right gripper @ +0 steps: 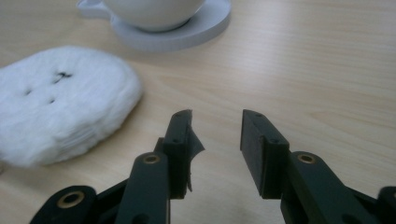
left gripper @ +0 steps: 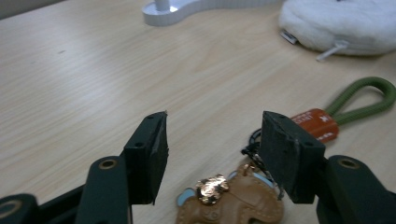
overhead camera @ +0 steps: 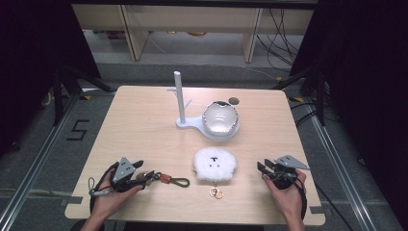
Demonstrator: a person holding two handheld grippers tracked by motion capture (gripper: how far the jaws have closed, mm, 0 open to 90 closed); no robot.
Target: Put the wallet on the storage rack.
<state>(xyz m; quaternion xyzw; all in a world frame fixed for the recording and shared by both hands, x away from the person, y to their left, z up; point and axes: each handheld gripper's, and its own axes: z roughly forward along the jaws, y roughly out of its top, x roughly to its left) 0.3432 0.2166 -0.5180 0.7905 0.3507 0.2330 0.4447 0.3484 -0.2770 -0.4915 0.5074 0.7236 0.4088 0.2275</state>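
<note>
At the near left of the desk (overhead camera: 144, 125), the left hand-held gripper (left gripper: 212, 140) hovers with its jaws apart over a brown leather keychain (left gripper: 231, 200), which lies flat with its orange tag (left gripper: 315, 123) and green cord loop (left gripper: 369, 95) trailing to the right. Nothing is gripped yet. To do this well, the jaws should probably drop straight down and close across the charm's body, not its thin black cord. At the near right, the right hand-held gripper (right gripper: 215, 135) waits open and empty beside the white plush pouch (overhead camera: 214, 164). Farther off stands the white hanger stand (overhead camera: 179, 98), a likely destination.
</note>
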